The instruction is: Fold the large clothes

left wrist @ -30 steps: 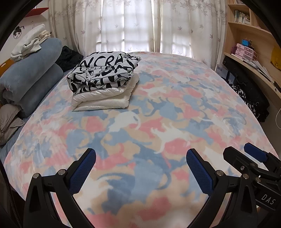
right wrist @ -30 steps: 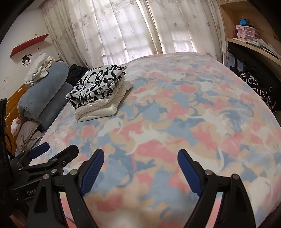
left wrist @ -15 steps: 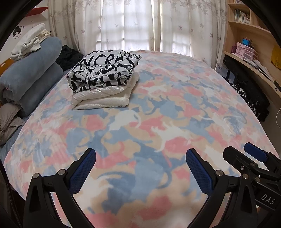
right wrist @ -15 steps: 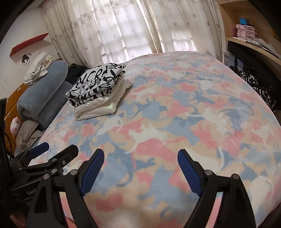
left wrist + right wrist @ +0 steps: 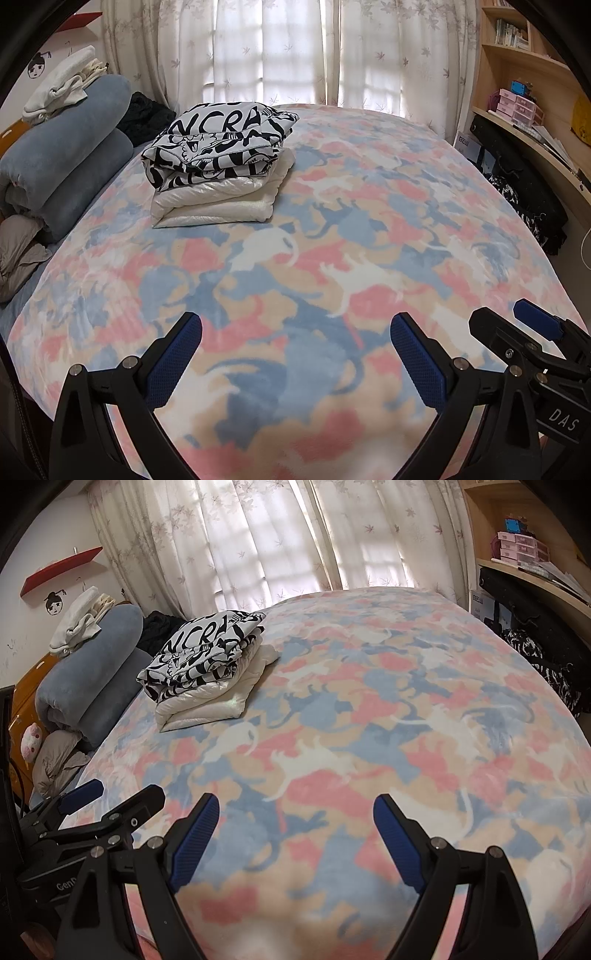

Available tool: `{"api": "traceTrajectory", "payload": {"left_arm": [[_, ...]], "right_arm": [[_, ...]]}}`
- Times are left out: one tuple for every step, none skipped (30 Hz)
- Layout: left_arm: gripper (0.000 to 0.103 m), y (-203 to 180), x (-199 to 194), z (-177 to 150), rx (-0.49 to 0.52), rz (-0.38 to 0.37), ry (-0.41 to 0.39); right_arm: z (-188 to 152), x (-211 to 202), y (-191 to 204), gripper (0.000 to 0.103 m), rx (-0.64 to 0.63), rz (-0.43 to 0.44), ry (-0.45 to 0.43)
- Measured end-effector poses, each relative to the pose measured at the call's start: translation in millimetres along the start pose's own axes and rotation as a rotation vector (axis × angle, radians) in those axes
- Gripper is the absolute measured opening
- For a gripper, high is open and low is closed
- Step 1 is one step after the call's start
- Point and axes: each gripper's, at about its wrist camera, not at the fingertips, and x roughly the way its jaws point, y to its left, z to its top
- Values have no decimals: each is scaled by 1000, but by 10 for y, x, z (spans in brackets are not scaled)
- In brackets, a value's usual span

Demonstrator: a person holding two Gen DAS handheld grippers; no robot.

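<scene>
Two folded garments sit stacked at the far left of the bed: a black-and-white lettered garment (image 5: 221, 142) (image 5: 207, 650) lies on top of a white padded one (image 5: 218, 203) (image 5: 210, 705). My left gripper (image 5: 295, 339) hovers open over the near edge of the pink, blue and cream blanket (image 5: 332, 258), with nothing between its blue pads. My right gripper (image 5: 295, 823) is open too, side by side with the left, above the same blanket (image 5: 369, 701). Both are well short of the stack. Each gripper shows at the edge of the other's view.
Rolled blue-grey bedding (image 5: 62, 155) with white clothes (image 5: 62, 88) on top lies at the left of the bed, beside a dark garment (image 5: 147, 118). A wooden shelf unit (image 5: 517, 110) and dark clothes (image 5: 524, 199) line the right side. Curtains (image 5: 295, 51) hang behind.
</scene>
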Motion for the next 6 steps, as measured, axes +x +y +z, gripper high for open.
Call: {"api": "traceTrajectory", "payload": {"left_arm": [[101,6,1,-5,0,0,1],[101,13,3,-10,0,0,1],[101,4,2,4,0,-1,2],[101,12,7,-11,0,0,3],[101,22,13,-32,-2,-1,6],[101,33,19,-76,-4,0,7]], "right_arm": [[12,1,-6,86,1,1,0],[13,1,-4,86,1,1,-1],[10,1,0,86,1,1,0],[6,1,6,86,1,0,1],[-9,8,5,86,1,-1,2],[-12,9,9,86,0,-1,2]]}}
